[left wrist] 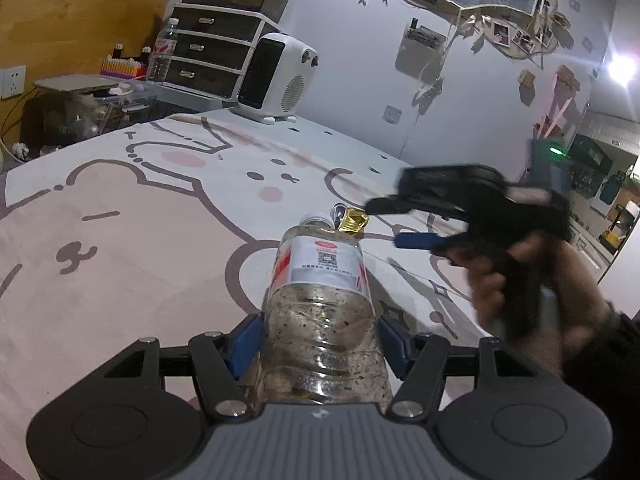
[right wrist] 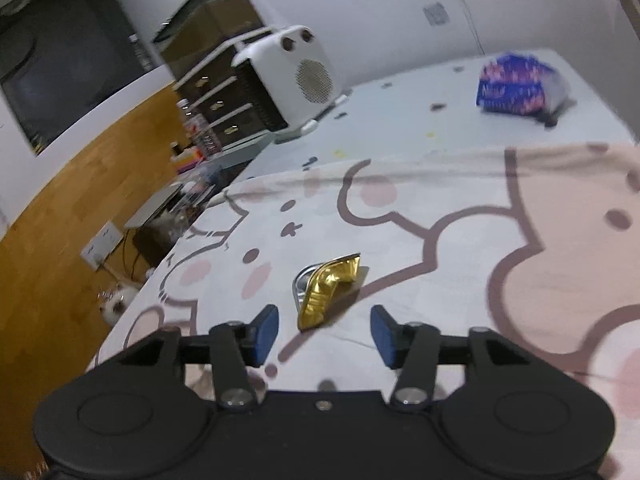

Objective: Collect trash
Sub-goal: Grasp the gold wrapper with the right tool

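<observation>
Bottle (left wrist: 320,300) sits clamped in the left claw (left wrist: 320,344); right claw (right wrist: 324,334) apart near gold wrapper (right wrist: 328,290).

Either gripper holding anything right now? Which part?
Left gripper grips the clear plastic bottle across its lower body, pads on both sides. Right gripper is open and holds nothing; the gold wrapper lies ahead of it.

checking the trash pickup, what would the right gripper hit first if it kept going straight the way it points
Most likely the crumpled gold foil wrapper lying on the cartoon-print cloth, just ahead of the open right gripper; depth is unclear.
</observation>
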### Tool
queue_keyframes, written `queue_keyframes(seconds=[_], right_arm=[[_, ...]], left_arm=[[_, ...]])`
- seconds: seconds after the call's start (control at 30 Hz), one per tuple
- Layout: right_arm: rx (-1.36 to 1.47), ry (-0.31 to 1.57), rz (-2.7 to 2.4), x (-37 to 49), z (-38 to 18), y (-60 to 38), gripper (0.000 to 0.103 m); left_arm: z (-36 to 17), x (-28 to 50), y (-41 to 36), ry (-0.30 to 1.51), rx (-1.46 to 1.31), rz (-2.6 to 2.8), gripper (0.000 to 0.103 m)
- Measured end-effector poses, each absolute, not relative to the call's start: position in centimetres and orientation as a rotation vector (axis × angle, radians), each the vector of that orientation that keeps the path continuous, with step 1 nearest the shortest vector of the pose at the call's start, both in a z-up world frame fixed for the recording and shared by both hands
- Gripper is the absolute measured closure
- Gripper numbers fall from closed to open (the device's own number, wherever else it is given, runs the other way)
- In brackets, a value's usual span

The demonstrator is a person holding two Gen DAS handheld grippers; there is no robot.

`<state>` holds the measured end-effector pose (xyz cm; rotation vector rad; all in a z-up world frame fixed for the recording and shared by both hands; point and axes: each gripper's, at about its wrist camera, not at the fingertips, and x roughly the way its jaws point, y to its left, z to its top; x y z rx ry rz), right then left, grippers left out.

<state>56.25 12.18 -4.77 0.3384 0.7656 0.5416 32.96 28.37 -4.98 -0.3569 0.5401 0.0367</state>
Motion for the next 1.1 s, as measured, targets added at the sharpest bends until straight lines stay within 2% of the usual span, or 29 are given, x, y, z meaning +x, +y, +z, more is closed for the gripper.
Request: queue_keyframes(seconds=[0.27,0.47,0.5,0.57,0.7,0.77,1.1], right_arm=[[0.416,0.826,0.507,59.0,-6.7,15.4,0.048],[0.359,0.782,0.492,59.7,-6.8,17.3,0.048],[0.340,0.776,0.492,59.8,-6.8,17.5,0.051],[0.296,0.769,0.472,59.9,-6.8,17.8,0.068],[0.298,0.772,0.482,59.7,-6.9,16.9,0.070],[0.274,0.773,0.500,59.0,-6.8,16.3,0.075],[0.164,0.733,0.581,52.2,-5.5,11.1,0.076]], left_arm=[[-5.1,33.1,27.9,0.541,-0.320,0.040,0.038],[-5.1,33.3,27.7,0.552,-0.308,0.032,0.037],[-5.1,33.3,27.7,0.553,-0.304,0.032,0.036],[-5.2,33.3,27.6,0.562,-0.297,0.033,0.036],[-5.5,33.5,27.6,0.575,-0.302,0.026,0.036],[-5.5,33.5,27.8,0.573,-0.310,0.024,0.037],[-5.7,33.4,28.1,0.555,-0.339,0.025,0.039]])
